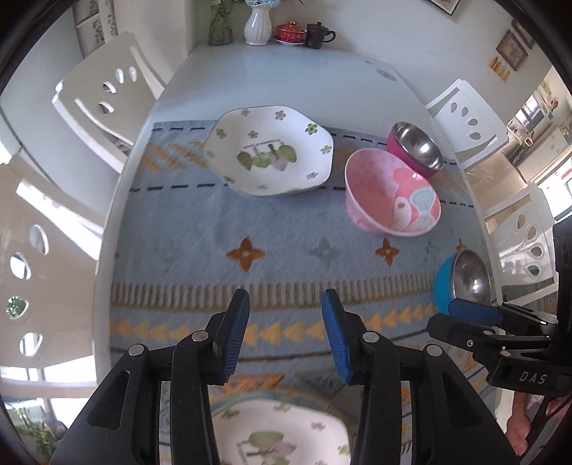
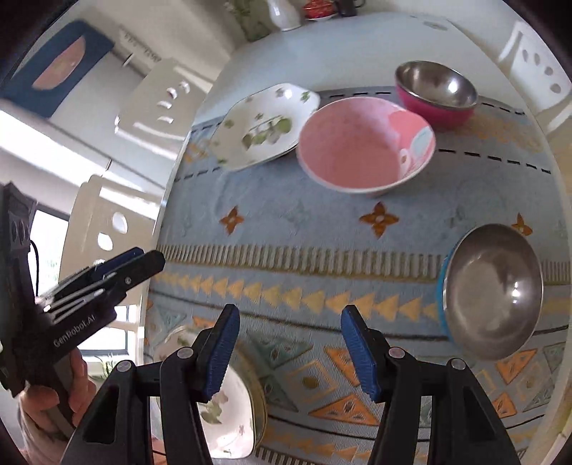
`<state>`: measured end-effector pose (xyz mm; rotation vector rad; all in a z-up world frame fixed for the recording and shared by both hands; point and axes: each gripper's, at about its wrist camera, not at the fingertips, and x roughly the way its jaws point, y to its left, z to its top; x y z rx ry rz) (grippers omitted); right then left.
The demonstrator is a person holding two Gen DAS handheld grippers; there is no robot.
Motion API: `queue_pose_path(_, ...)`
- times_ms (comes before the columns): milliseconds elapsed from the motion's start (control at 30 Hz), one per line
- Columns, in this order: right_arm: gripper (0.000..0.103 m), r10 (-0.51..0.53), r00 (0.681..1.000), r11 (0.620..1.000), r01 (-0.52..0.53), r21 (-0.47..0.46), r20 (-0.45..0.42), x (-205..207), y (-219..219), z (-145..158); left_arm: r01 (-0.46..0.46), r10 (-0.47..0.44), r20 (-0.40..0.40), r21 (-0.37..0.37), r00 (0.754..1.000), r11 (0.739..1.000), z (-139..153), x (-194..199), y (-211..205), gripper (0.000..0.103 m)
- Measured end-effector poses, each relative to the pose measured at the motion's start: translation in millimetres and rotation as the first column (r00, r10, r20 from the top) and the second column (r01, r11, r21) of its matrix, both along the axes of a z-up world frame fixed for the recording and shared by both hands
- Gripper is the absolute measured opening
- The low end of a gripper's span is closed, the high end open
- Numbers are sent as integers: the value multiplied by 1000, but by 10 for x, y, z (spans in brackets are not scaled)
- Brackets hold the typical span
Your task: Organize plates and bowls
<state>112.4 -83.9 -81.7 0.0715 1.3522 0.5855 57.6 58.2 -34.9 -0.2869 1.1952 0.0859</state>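
Observation:
Two white floral plates lie on the patterned blue cloth: one at the far side (image 1: 268,150) (image 2: 264,125), one at the near edge, partly hidden under the fingers (image 1: 279,432) (image 2: 228,404). To the right of the far plate stands a pink bowl (image 1: 393,193) (image 2: 357,150), with a magenta steel-lined bowl (image 1: 416,146) (image 2: 436,89) behind it. A blue steel-lined bowl (image 1: 464,282) (image 2: 493,289) sits at the right. My left gripper (image 1: 286,297) (image 2: 146,255) hangs open above the cloth, holding nothing. My right gripper (image 2: 290,318) (image 1: 450,316) is open and empty too, left of the blue bowl.
The cloth (image 1: 200,229) covers a white table ringed by white chairs (image 1: 103,96) (image 2: 107,221). A white vase (image 1: 256,25), a red lidded cup (image 1: 290,33) and a dark mug (image 1: 318,35) stand at the far end. A hand (image 2: 53,404) holds the left gripper.

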Motion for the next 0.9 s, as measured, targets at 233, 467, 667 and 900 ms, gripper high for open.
queue_pose_path(233, 57, -31, 999, 997, 34, 66, -37, 377, 172, 7, -47, 46, -13, -23, 999, 999, -132, 443, 263, 39)
queue_pose_path(467, 57, -106, 984, 981, 127, 149, -145, 738, 648, -286, -77, 74, -54, -68, 996, 995, -441, 1002, 797, 39)
queue_pose_path(667, 57, -197, 962, 959, 229, 167, -190, 1033, 940, -618, -108, 102, -77, -75, 992, 991, -844, 1418, 1179, 39)
queue_pose_path(900, 57, -327, 926, 923, 356, 145, -191, 1340, 1102, -825, -121, 113, -85, -99, 990, 988, -1055, 1799, 1456, 39)
